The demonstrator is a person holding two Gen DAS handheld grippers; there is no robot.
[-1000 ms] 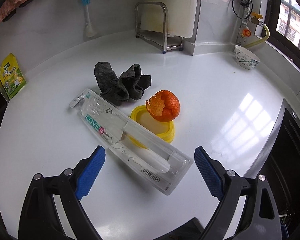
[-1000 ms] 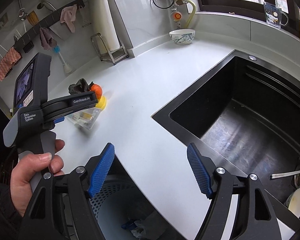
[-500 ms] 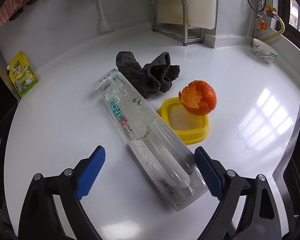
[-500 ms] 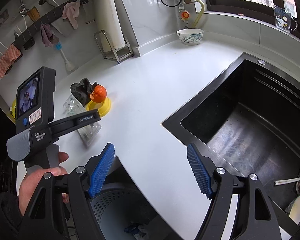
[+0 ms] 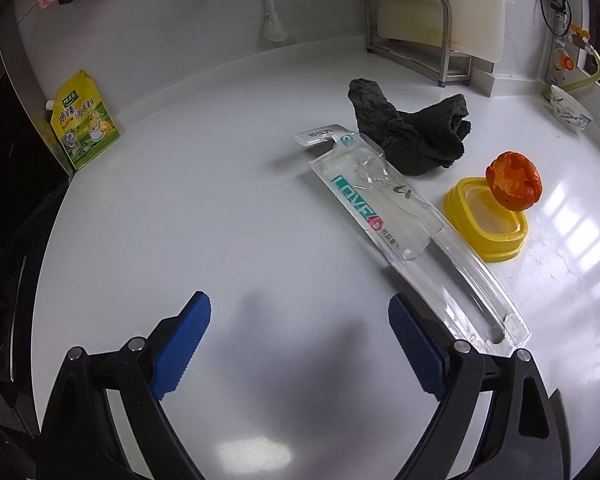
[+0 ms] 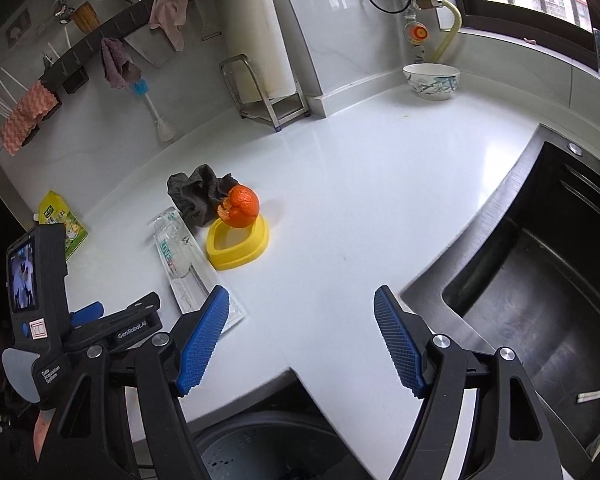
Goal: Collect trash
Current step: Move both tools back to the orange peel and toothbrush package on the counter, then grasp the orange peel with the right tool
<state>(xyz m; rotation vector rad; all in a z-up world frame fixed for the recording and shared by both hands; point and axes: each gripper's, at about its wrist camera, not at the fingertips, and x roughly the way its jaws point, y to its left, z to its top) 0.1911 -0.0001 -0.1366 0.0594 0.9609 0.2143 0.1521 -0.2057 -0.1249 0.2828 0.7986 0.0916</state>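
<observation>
Trash on the white counter (image 5: 204, 208): one clear plastic blister pack (image 5: 404, 224), one orange peel (image 5: 513, 181), both mid-counter. Pack lies flat, long axis running from far-left to near-right in the left wrist view, teal print on its far half. Peel sits on the far rim of one yellow lid (image 5: 485, 227), which is just right of the pack, touching or nearly so, can't tell. One dark grey rag (image 5: 416, 136), crumpled, behind the pack's far end and touching it. One yellow-green pouch (image 5: 83, 122) stands far left against the wall. One bowl (image 6: 431, 81) far right by the wall, well apart from the pile. One metal rack (image 5: 416, 36) at the back, one brush (image 5: 271, 8) hanging on the wall left of it. Left gripper (image 5: 299, 344) wide, nothing between the blue pads, over bare counter; pack's near end is just right of its right finger. Right gripper (image 6: 300, 340) also wide and empty, over the counter's near edge, sink (image 6: 548, 280) to its right, one bin (image 6: 268, 448) below the edge. From the right wrist view the left gripper shows at the left, near the pack's near end.
</observation>
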